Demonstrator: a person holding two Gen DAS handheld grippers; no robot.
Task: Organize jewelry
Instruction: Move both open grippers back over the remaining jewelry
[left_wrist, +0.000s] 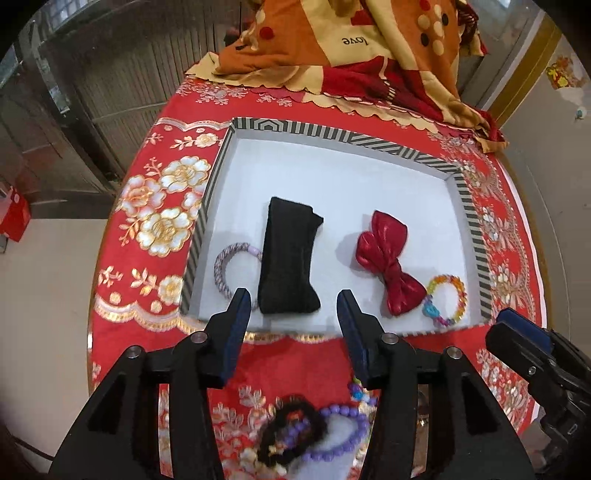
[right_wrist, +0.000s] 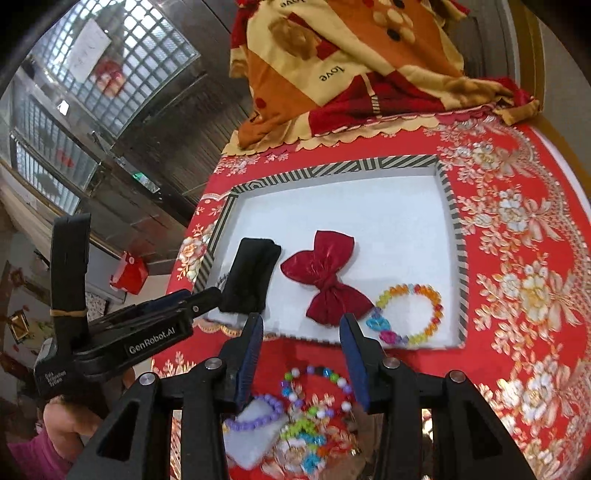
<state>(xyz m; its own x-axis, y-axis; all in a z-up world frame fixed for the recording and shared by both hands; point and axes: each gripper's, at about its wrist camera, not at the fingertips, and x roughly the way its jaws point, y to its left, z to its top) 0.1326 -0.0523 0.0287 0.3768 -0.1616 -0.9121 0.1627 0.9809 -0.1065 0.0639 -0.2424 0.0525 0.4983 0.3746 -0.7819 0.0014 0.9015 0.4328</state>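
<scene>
A striped-rimmed tray (left_wrist: 472, 221) with a white floor lies on the red floral tablecloth. Inside it are a folded black headband (left_wrist: 290, 258), a purple hair tie (left_wrist: 225, 269), a shiny red bow (left_wrist: 388, 262) and a colourful bead bracelet (left_wrist: 448, 299). My left gripper (left_wrist: 292, 299) hangs open above the tray's near edge, nothing between its fingers. My right gripper (right_wrist: 301, 321) is open too, empty, over the near rim by the bow (right_wrist: 325, 280) and bracelet (right_wrist: 410, 314). Loose on the cloth below lie a purple bead bracelet (right_wrist: 258, 410) and other beaded pieces (right_wrist: 321, 384).
An orange and red blanket (left_wrist: 351, 48) is heaped at the table's far side. The round table's edge curves close on the left, with a red box (left_wrist: 14, 214) on the floor beyond. A black scrunchie (left_wrist: 291, 428) lies in the near pile.
</scene>
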